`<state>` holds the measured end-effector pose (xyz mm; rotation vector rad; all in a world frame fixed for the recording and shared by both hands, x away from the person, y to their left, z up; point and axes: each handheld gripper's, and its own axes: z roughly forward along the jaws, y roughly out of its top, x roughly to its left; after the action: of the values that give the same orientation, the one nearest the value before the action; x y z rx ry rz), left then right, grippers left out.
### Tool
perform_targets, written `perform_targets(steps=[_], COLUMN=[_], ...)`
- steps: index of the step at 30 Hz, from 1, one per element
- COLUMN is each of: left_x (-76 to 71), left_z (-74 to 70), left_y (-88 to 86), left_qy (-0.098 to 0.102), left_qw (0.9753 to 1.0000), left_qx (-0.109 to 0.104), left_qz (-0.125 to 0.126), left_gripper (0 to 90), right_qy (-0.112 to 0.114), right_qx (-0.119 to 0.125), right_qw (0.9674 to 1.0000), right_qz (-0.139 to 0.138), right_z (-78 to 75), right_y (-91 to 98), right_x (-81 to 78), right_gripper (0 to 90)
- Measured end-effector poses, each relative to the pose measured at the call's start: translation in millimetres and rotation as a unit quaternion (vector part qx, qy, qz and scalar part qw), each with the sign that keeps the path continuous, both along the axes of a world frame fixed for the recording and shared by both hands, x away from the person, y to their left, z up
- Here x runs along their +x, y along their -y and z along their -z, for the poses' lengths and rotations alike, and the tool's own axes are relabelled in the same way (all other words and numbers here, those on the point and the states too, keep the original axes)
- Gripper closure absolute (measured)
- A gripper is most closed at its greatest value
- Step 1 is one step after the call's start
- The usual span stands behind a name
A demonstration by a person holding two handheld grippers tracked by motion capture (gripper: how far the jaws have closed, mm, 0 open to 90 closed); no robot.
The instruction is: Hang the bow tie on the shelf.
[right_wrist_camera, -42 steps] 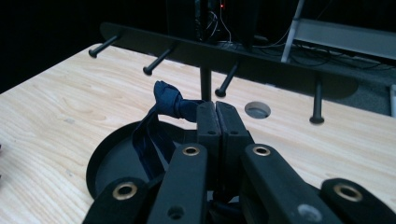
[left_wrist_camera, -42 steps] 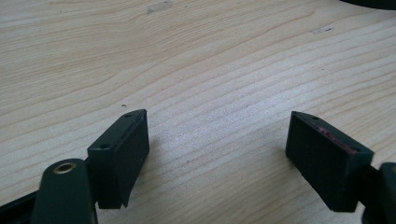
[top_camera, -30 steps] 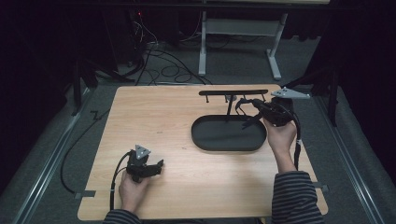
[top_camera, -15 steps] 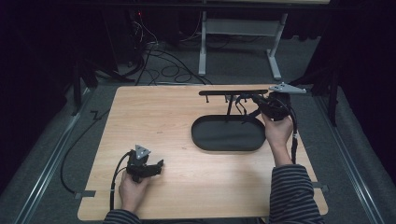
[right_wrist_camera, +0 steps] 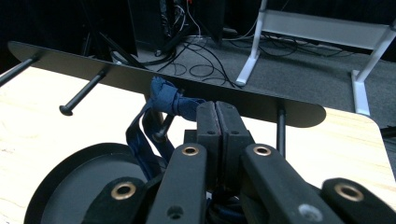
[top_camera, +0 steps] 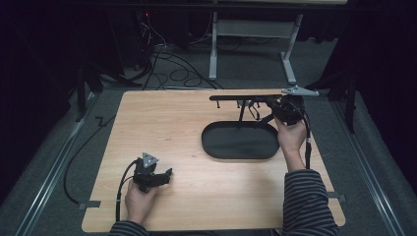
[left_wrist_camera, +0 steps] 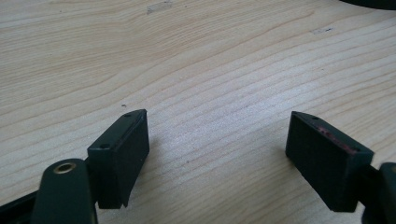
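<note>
My right hand is up at the rack, my left rests low.

My right tongs [right_wrist_camera: 215, 122] are closed, pinching the blue cloth [right_wrist_camera: 169, 101] beside the rack's bar [right_wrist_camera: 84, 60]; my left tongs [left_wrist_camera: 217, 154] lie open on the table [top_camera: 167, 123].

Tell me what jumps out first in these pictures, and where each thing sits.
A black metal stand with an oval base tray and a pegged crossbar sits on the light wooden table, right of centre. The right hand-held gripper is up at that bar, jaws pressed together beside a dark blue fabric strap draped on a peg. The left hand-held gripper rests wide open near the table's front-left.
</note>
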<state>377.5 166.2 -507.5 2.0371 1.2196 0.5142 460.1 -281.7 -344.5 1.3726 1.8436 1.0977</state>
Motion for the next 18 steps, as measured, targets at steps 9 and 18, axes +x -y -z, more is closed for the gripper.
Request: perform_targets(steps=[9,18], left_x=[-0.1,-0.1], left_z=[0.1,0.0], left_y=[0.0,0.0], left_qy=[-0.001,-0.001], left_qw=[1.0000,1.0000], left_qx=[-0.002,-0.002], left_qz=[0.000,0.000], left_gripper=[21.9,21.8], right_qy=[-0.009,-0.003], right_qx=[-0.009,-0.007], right_qw=[0.9999,1.0000], right_qz=[0.003,-0.005], right_z=[2.7,3.0], right_y=[-1.9,-1.0], right_x=[0.7,-6.2], right_gripper=[89.3,85.7])
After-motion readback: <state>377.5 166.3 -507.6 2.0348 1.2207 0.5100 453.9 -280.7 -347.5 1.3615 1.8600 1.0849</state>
